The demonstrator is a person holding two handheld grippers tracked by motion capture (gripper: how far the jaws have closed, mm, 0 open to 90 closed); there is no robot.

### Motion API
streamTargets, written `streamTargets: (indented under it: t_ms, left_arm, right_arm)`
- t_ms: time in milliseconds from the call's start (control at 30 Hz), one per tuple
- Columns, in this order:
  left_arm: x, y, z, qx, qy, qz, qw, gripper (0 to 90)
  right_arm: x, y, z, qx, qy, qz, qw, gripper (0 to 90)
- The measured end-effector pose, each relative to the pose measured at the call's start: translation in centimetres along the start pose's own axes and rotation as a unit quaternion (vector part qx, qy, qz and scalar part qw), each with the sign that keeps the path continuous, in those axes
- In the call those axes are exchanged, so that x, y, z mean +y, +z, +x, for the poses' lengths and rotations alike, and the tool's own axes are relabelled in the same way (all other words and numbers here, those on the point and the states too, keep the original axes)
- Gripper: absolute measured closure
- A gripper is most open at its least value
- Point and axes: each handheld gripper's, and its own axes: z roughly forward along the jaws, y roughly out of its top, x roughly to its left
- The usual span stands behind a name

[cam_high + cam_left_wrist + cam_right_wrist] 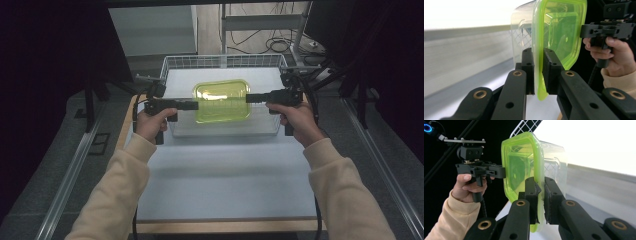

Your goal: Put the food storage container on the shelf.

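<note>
Container (222, 101) is held over the wire basket (172, 62), my left gripper (538, 72) and right gripper (540, 200) clamped on opposite rims. Feels light, slick plastic, so I'd grip the stiff lid edge.

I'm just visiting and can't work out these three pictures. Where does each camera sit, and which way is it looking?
High view: fixed above the person's side, facing forward and down on the table; both sleeved forearms and hands show.
Left gripper view: rides on the left gripper, looking along its jaws, clamped on the container rim; the other hand shows beyond.
Right gripper view: rides on the right gripper, looking back the opposite way; the left hand shows.
Shared: all three show the green-lidded container, held at both ends, and the wire basket.
</note>
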Motion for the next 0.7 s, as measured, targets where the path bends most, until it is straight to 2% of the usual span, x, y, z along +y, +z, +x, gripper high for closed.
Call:
streamTargets:
  t_ms: [100,167,367,533,700]
  left_arm:
    - [0.6,0.0,0.0,0.005,0.0,-0.001,1.0,80.8]
    - [1.5,0.1,0.2,0.015,0.003,-0.001,0.9999,80.7]
    - [3.1,0.5,0.9,0.018,-0.01,-0.001,0.9998,80.7]
    - [4.5,0.9,1.9,0.018,-0.027,-0.001,0.9995,80.8]
    - [5.4,1.4,2.4,0.018,-0.034,-0.001,0.9993,80.8]
  right_arm:
    - [0.9,0.2,0.0,-0.003,0.002,-0.001,1.0,82.8]
    - [1.4,0.4,-0.1,-0.008,0.006,-0.001,1.0,82.8]
    - [3.0,0.9,-0.8,-0.011,0.011,-0.002,0.9999,82.8]
    - [4.1,1.7,-1.8,-0.012,0.032,-0.004,0.9994,82.8]
    - [5.1,2.1,-2.8,-0.017,0.045,-0.006,0.9988,82.5]
